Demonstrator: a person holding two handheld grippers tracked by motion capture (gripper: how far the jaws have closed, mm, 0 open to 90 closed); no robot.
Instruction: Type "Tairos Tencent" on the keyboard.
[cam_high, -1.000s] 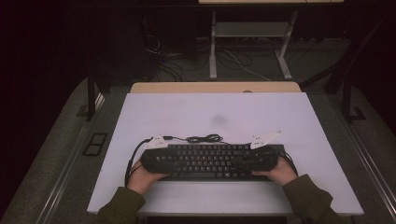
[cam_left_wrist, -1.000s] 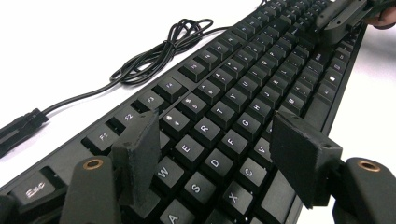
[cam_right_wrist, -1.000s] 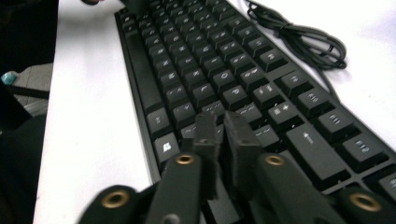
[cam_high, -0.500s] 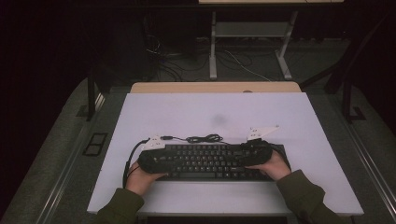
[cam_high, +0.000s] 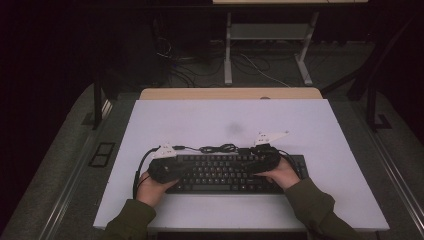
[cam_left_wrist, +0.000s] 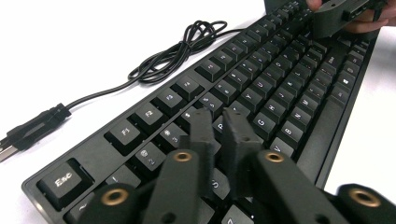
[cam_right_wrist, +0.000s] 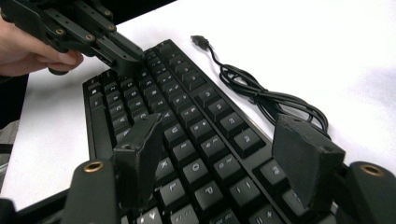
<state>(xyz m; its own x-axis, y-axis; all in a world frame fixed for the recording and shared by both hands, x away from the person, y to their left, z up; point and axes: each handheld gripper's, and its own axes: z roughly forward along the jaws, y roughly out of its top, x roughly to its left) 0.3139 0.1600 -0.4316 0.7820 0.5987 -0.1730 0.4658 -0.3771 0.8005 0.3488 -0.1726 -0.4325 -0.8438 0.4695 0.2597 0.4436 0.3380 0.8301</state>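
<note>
The black keyboard lies low in the middle on the white surface. It looks hard and flat, so hold its ends. The left gripper has its fingers nearly closed, holding nothing. The right gripper has its fingers wide apart, holding nothing.

- A lab or test room is suggested by the plain white rectangular tabletop, set apart on grey carpeted floor.
- Loose dark cables and a white metal desk frame are seen behind, in darkness.
</note>
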